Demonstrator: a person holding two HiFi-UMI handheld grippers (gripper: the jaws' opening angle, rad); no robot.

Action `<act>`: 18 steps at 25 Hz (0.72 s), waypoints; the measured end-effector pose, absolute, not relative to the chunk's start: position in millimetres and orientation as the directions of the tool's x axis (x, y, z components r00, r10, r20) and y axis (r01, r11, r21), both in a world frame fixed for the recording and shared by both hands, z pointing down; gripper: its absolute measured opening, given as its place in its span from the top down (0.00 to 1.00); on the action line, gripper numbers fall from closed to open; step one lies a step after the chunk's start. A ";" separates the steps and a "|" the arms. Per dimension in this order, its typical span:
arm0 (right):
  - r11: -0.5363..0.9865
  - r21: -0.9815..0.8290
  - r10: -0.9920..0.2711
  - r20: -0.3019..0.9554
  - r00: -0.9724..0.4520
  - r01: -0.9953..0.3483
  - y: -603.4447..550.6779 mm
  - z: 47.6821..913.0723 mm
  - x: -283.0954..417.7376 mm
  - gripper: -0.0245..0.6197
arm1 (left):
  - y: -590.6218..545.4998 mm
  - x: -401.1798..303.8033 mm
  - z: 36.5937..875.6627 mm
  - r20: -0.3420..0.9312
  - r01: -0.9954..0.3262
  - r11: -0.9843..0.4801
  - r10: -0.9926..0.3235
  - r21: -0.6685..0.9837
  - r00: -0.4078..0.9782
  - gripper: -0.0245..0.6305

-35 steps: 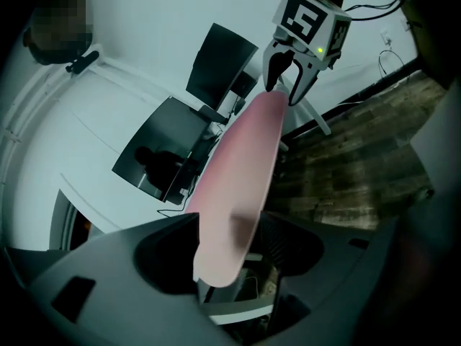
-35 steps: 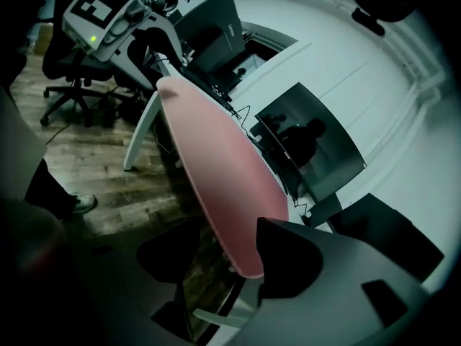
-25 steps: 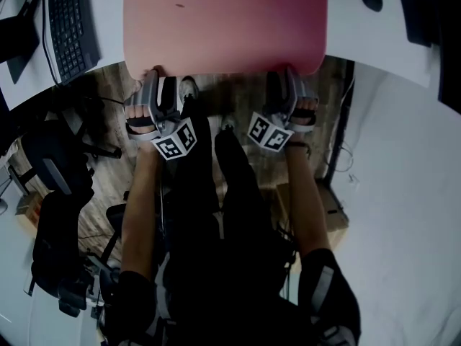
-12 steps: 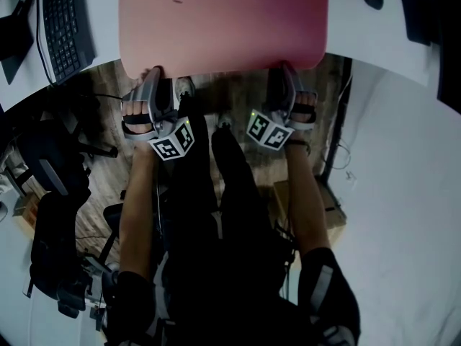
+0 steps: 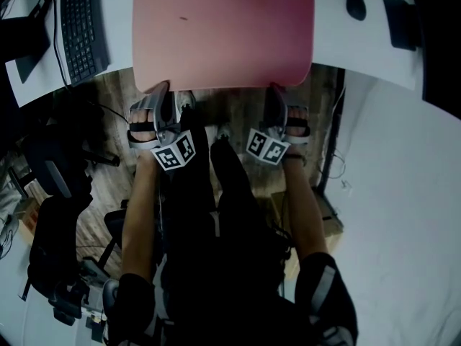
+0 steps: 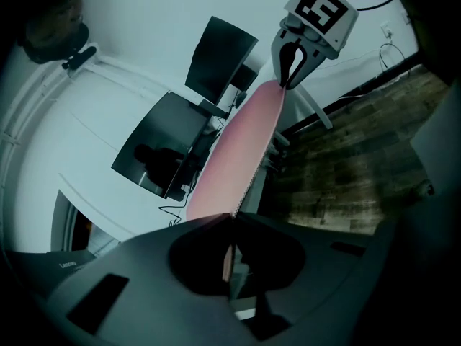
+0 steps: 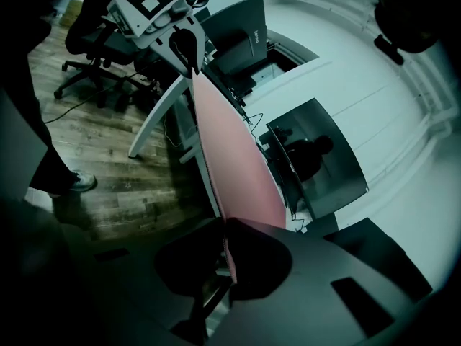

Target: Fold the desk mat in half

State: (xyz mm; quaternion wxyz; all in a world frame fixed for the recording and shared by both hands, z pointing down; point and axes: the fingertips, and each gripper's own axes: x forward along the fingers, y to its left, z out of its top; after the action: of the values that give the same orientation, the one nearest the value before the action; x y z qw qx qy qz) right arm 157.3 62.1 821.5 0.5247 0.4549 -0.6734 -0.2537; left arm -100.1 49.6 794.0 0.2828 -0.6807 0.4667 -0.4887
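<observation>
The pink rectangular desk mat (image 5: 223,31) is seen lying flat and unfolded at 12 o'clock in the head view, on the white worktop (image 5: 328,42), with its near edge hanging over the worktop's rim above the wooden floor (image 5: 238,110). That near edge is taken at both corners. The left claw (image 5: 161,92) is set on the corner at 7 o'clock of the mat and the right claw (image 5: 277,91) on the corner at 5 o'clock. Both claws are closing, and in each gripper view the thin edge of the mat is caught between the jaws, which are drawn almost together on it. A black keyboard (image 5: 83,27) lies just beside the mat at its 9 o'clock, and a black computer mouse (image 5: 355,3) lies apart from it at 2 o'clock.

The fold is judged not yet begun; the near edge has still to be carried towards 12 o'clock. Only a narrow strip of the mat is held, so a corner could be pulled out of a claw if the lift is made quickly or at a slant. If one claw is raised ahead of the other, a skewed fold with unmatched edges is to be expected. The unheld middle of the edge may sag, and the whole mat may be pushed along the worktop instead of bending, so that the keyboard is nudged
</observation>
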 end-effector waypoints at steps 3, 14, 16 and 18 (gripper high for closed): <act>0.484 0.800 -0.862 0.505 -0.040 -0.354 62.9 809.1 157.3 0.92 | 47.1 -100.0 785.4 0.433 -0.371 -0.431 -0.898 -0.822 0.083 0.93; 0.544 0.726 -0.814 0.579 -0.053 -0.422 51.3 750.4 158.1 0.93 | 37.2 -100.3 746.0 0.582 -0.424 -0.555 -0.809 -0.715 0.078 0.93; 0.551 0.717 -0.808 0.586 -0.059 -0.427 45.6 737.7 159.1 0.93 | 34.9 -99.2 736.6 0.594 -0.431 -0.564 -0.801 -0.704 0.077 0.93; 0.561 0.706 -0.801 0.595 -0.068 -0.432 42.4 729.5 159.9 0.93 | 33.8 -99.3 729.3 0.605 -0.433 -0.570 -0.793 -0.698 0.071 0.93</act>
State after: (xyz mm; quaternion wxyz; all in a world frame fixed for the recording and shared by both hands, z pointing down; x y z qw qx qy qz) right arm 159.9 42.4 729.5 0.5266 0.4345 -0.7094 -0.1750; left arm -99.3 33.8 729.3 0.1705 -0.7116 0.4309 -0.5280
